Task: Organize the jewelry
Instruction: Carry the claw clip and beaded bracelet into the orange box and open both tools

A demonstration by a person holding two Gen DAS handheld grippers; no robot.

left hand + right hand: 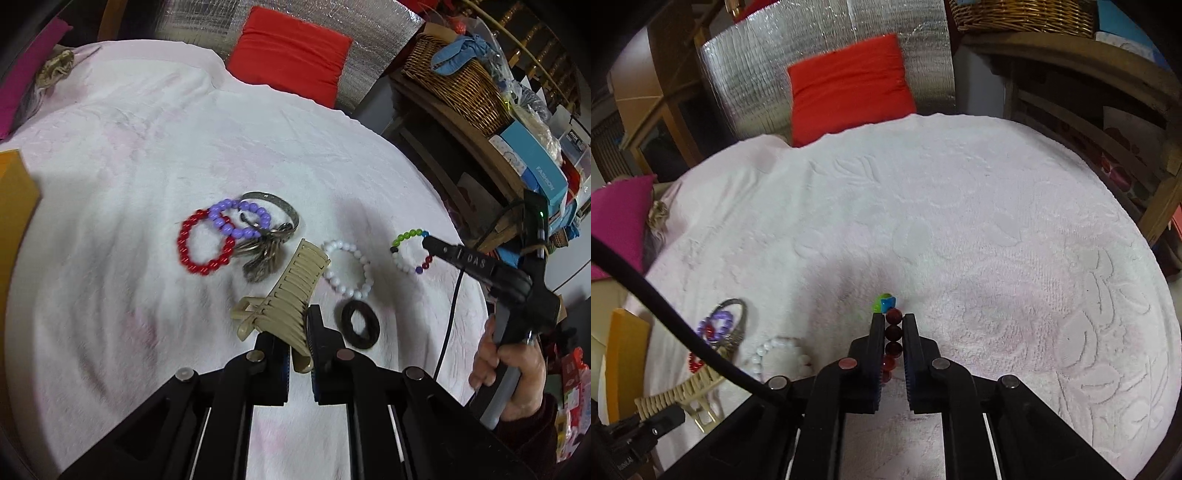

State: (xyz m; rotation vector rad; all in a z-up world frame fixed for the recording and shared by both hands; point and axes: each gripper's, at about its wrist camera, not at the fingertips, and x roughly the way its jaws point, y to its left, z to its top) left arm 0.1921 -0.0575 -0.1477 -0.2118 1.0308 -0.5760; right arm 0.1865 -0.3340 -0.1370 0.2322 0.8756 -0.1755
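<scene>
Both grippers loaded, jewelry pile between them.

Left wrist view: left gripper clamped on the beige hair clip, whose long axis runs toward 1 o'clock; loose bracelets lie at 11 to 1 o'clock on the white towel.
Right wrist view: right gripper pinches the multicolour bead bracelet, strand running toward 12 o'clock; pile at 9 o'clock.

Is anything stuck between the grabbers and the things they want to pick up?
No. The left gripper already pinches the beige hair clip, and the right gripper pinches the multicolored bead bracelet.
</scene>
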